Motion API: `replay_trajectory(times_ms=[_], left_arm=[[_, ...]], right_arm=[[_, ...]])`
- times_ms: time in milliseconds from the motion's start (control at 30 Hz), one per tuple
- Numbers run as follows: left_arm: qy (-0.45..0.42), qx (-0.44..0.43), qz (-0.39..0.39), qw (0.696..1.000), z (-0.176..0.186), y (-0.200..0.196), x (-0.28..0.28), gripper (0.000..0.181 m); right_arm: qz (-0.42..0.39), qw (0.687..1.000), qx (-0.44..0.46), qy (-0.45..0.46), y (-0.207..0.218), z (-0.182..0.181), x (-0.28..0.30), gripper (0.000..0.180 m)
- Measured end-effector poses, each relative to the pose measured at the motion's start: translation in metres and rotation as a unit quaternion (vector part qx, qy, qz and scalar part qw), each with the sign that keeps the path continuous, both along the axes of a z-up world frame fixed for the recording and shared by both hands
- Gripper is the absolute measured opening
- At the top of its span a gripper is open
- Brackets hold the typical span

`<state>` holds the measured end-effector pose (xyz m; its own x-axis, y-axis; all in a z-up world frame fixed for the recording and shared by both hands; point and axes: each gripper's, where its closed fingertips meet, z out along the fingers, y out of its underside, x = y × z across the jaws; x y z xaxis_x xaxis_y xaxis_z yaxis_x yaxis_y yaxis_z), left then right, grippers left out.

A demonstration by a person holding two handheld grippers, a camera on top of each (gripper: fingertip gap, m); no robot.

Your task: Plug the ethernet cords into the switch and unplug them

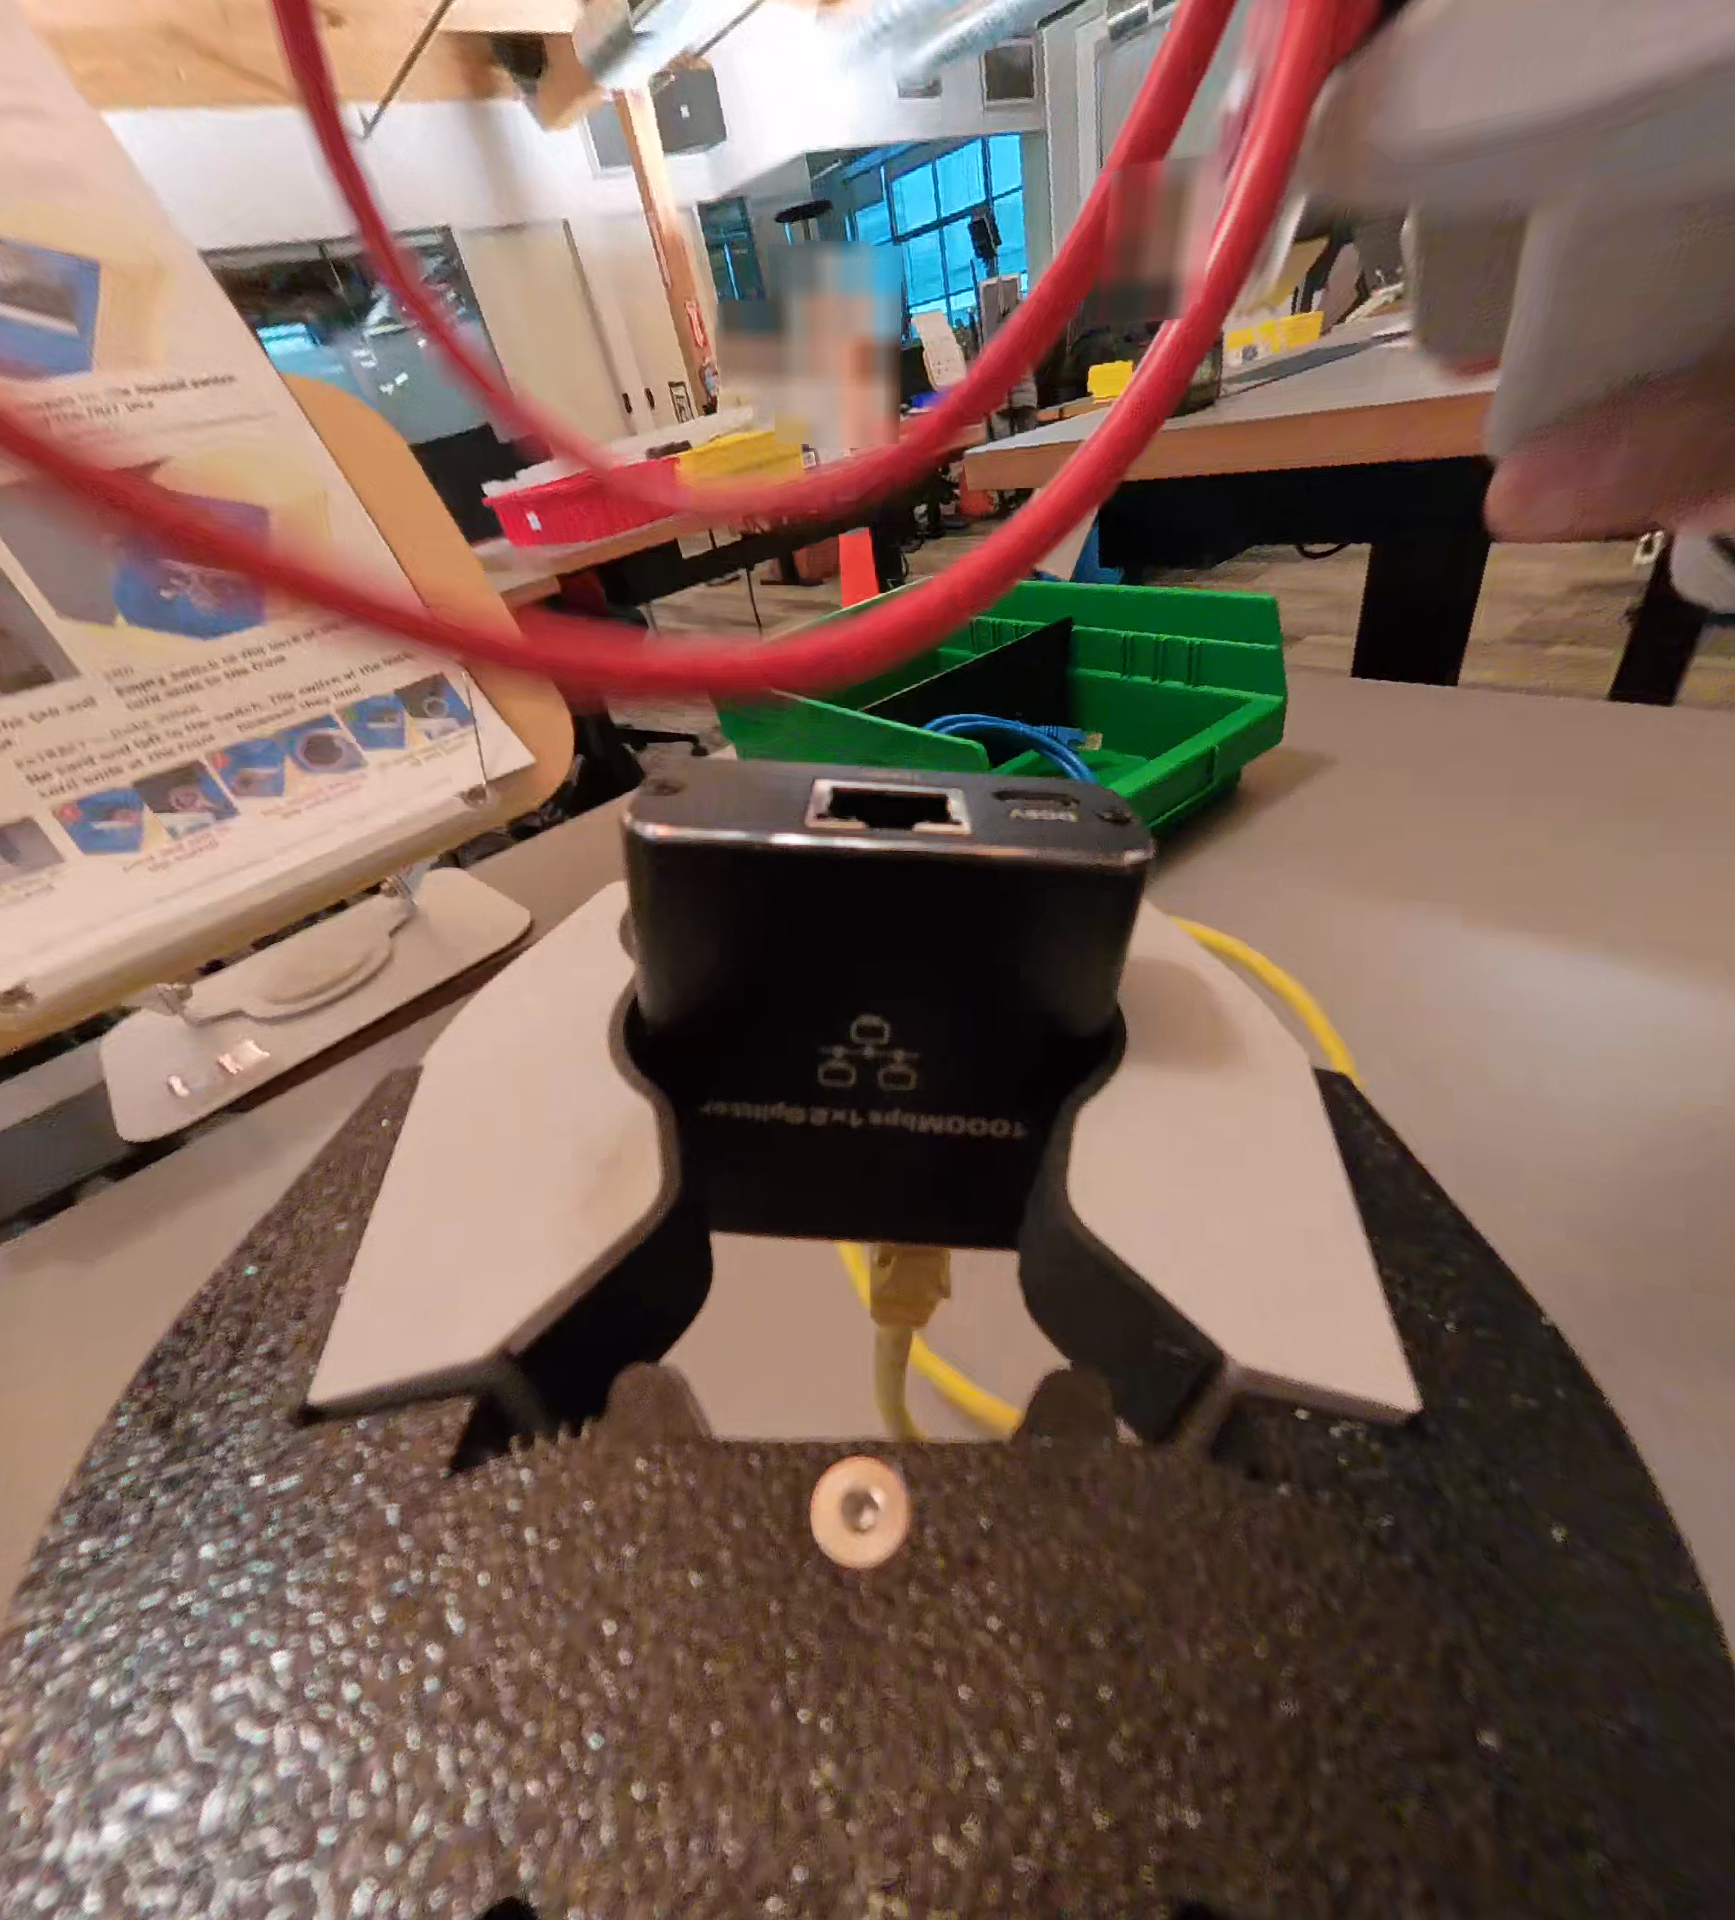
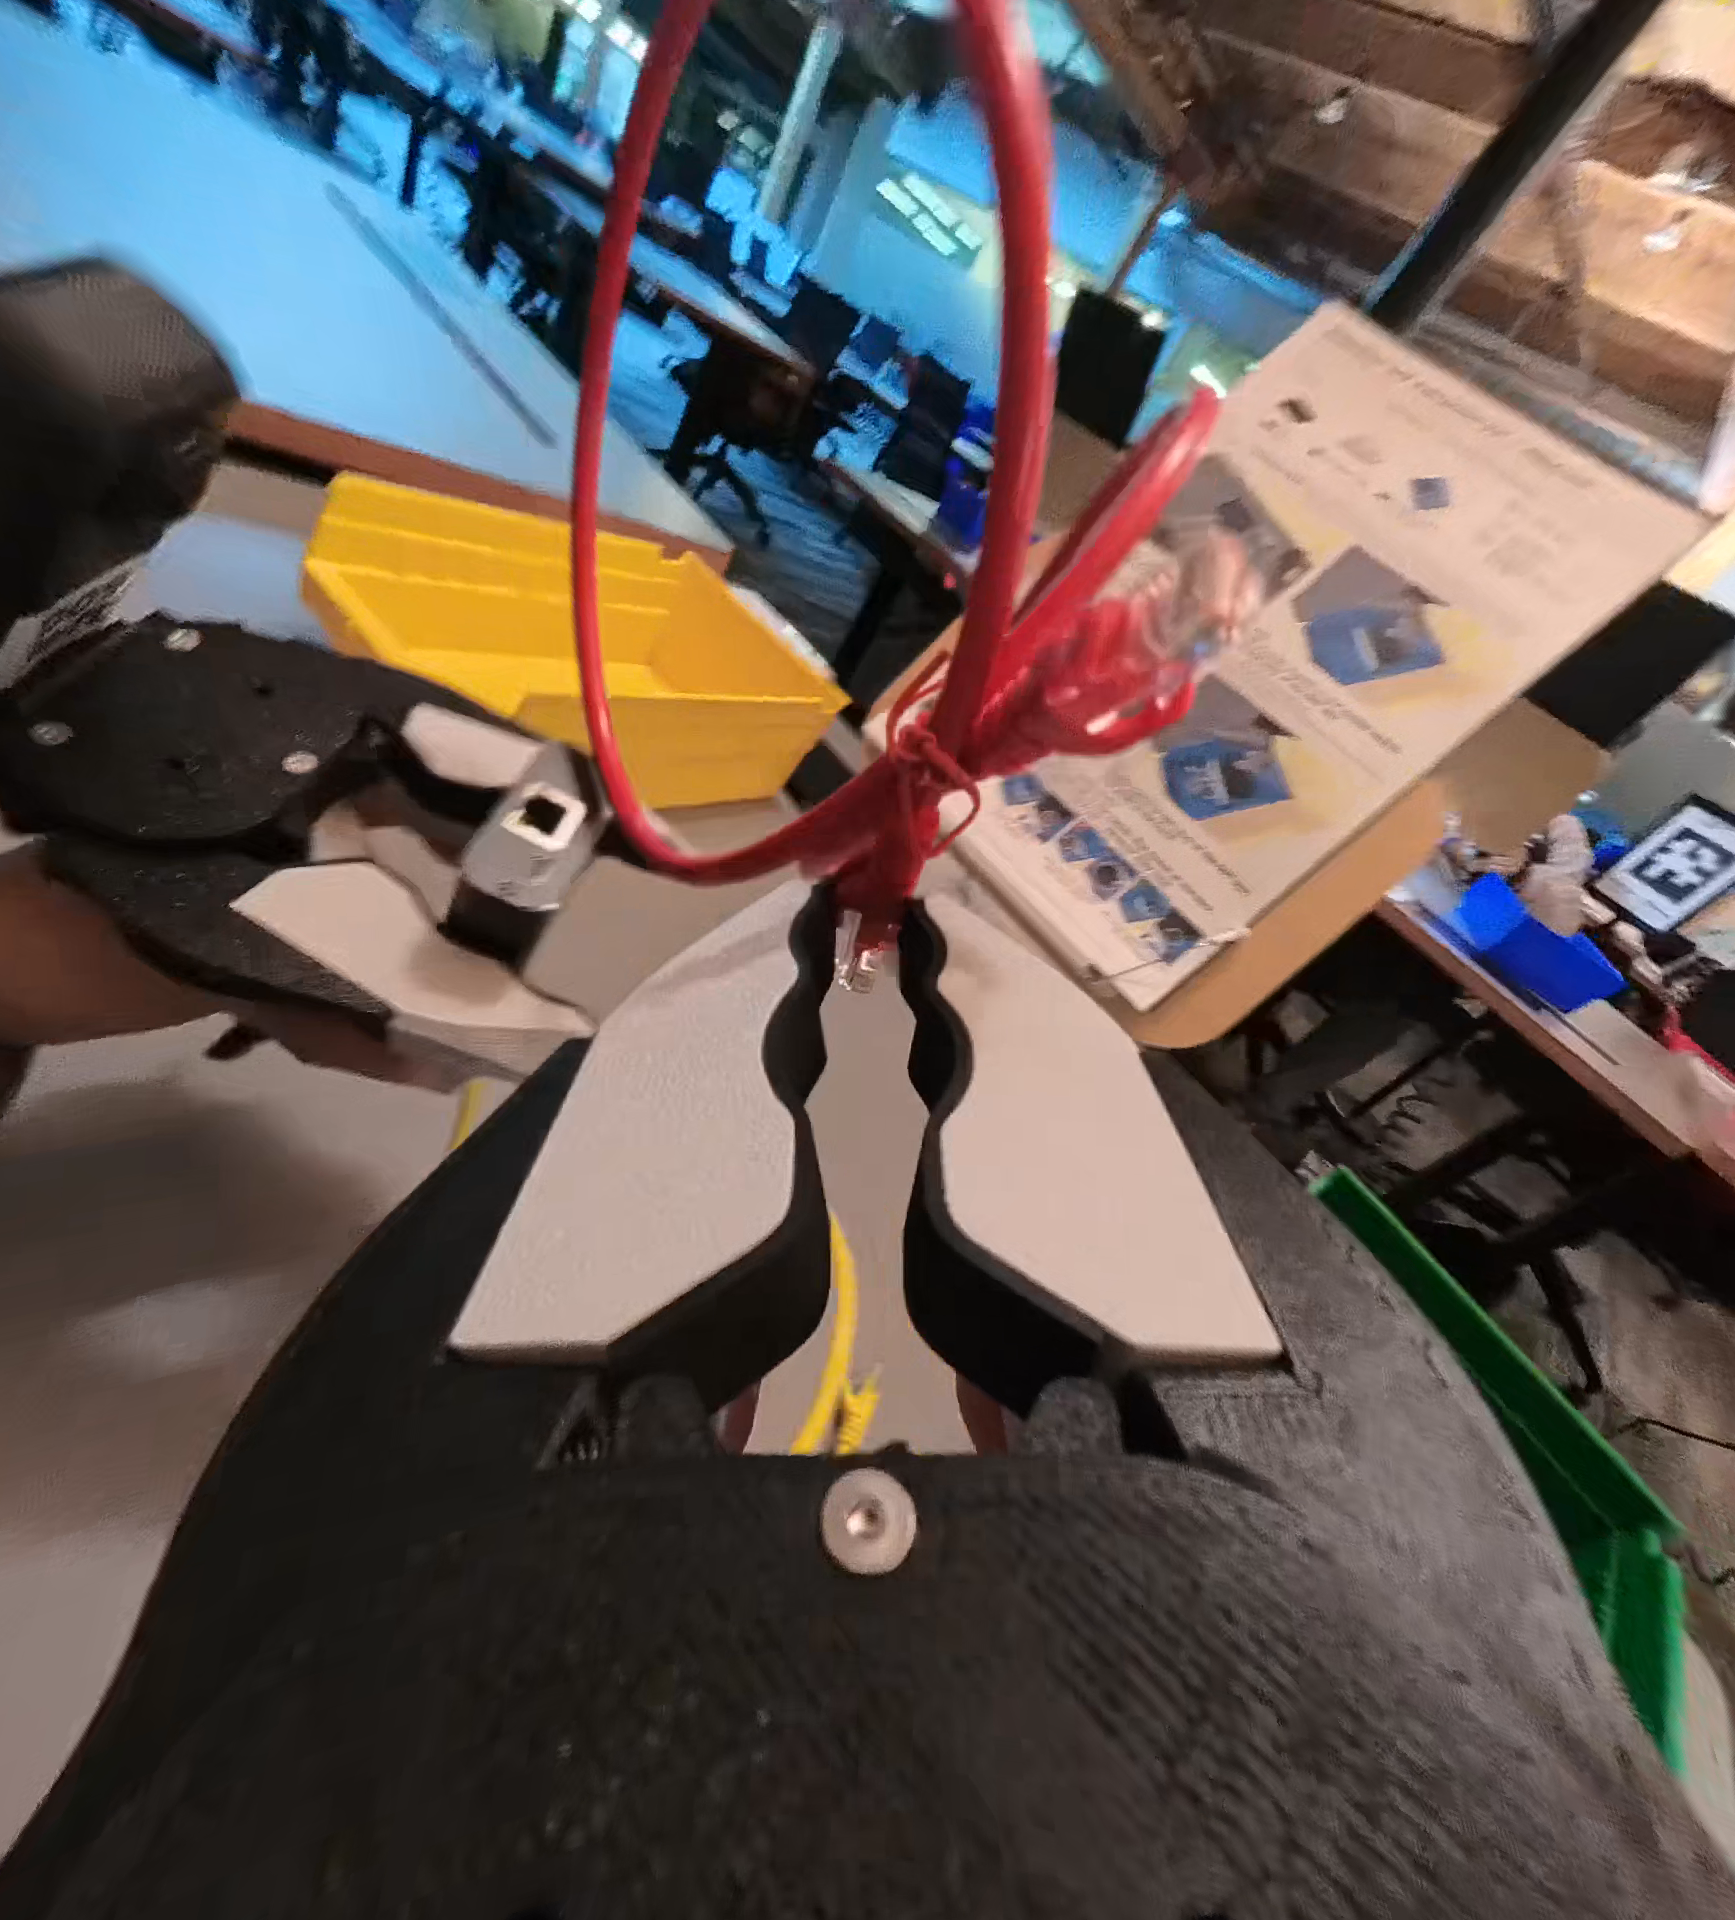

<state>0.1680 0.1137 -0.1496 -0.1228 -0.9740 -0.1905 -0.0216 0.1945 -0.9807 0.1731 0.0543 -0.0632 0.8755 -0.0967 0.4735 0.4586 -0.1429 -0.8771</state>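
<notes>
- The switch (image 1: 884, 997) is a small black box, and the left gripper (image 1: 878, 1049) grasps it between its two fingers, above the grey table (image 1: 1528, 935).
- Its far end faces away from the left wrist camera and shows one empty port (image 1: 887, 807) with a metal frame.
- A yellow cord (image 1: 902, 1320) is plugged into the near end of the switch; the cord then runs over the table, under the gripper and out on the right side.
- The red cord (image 2: 988, 436) is a coiled bundle tied with a thin red tie. The right gripper (image 2: 868, 951) is clenched on one plug of it (image 2: 861, 951), and this clear plug points back toward the camera.
- The loops of the red cord hang in the air above the switch in the left wrist view and look blurred.
- In the right wrist view the left gripper with the switch (image 2: 525, 847) is at the left, apart from the red plug.
- A green bin (image 1: 1102, 696) stands on the table behind the switch, and a blue cord (image 1: 1008, 738) lies inside it.
- An instruction sheet on a stand (image 1: 177, 644) is at the left of the table.
- A yellow bin (image 2: 572, 634) stands further back in the right wrist view.
</notes>
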Motion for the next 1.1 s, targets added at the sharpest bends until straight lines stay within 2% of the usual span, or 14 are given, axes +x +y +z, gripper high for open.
replay_trajectory(times_ms=[100,133,233,267,333,400,500,600,700,767,833,933,1033,1100], left_arm=[[0.005,-0.028,-0.003,1.0,-0.002,0.005,-0.005,0.076],[0.007,-0.029,-0.005,1.0,-0.001,0.005,-0.007,0.076],[-0.002,-0.028,-0.005,1.0,0.008,0.007,-0.012,0.076],[-0.008,-0.025,-0.004,1.0,0.014,0.009,-0.014,0.076],[-0.018,-0.026,0.0,1.0,0.024,0.014,-0.019,0.076],[-0.028,-0.028,0.004,0.999,0.036,0.02,-0.025,0.076],[-0.036,-0.025,0.006,0.999,0.047,0.026,-0.03,0.076],[-0.037,-0.026,-0.002,0.999,0.049,0.024,-0.033,0.076],[-0.032,-0.021,-0.01,0.999,0.047,0.02,-0.034,0.076],[-0.031,-0.02,-0.013,0.999,0.046,0.019,-0.034,0.076],[-0.028,-0.025,-0.018,0.999,0.045,0.017,-0.034,0.076],[-0.028,-0.026,-0.02,0.999,0.046,0.016,-0.033,0.076],[-0.027,-0.026,-0.022,0.999,0.045,0.015,-0.033,0.076],[-0.029,-0.029,-0.024,0.999,0.045,0.014,-0.033,0.076]], right_arm=[[-0.053,0.998,0.031,0.002,-0.029,0.035,0.044,0.015],[-0.049,0.998,0.042,0.022,-0.038,0.048,0.056,0.014],[-0.084,0.996,0.023,0.027,-0.062,0.066,0.096,0.014],[-0.086,0.995,-0.006,0.045,-0.066,0.062,0.107,0.014],[-0.12,0.991,-0.05,0.023,-0.078,0.05,0.136,0.014],[-0.118,0.986,-0.098,0.062,-0.086,0.022,0.159,0.014],[-0.113,0.97,-0.079,0.2,-0.09,-0.017,0.199,0.014],[-0.166,0.929,-0.031,0.329,-0.097,-0.059,0.243,0.014],[-0.216,0.903,-0.026,0.371,-0.099,-0.096,0.265,0.014],[-0.197,0.897,-0.04,0.394,-0.089,-0.113,0.261,0.014],[-0.166,0.89,-0.052,0.421,-0.079,-0.121,0.253,0.014],[-0.106,0.889,-0.022,0.446,-0.07,-0.102,0.237,0.014],[0.006,0.86,-0.013,0.511,-0.061,-0.092,0.212,0.014],[-0.062,0.848,-0.025,0.525,-0.068,-0.114,0.229,0.014]])
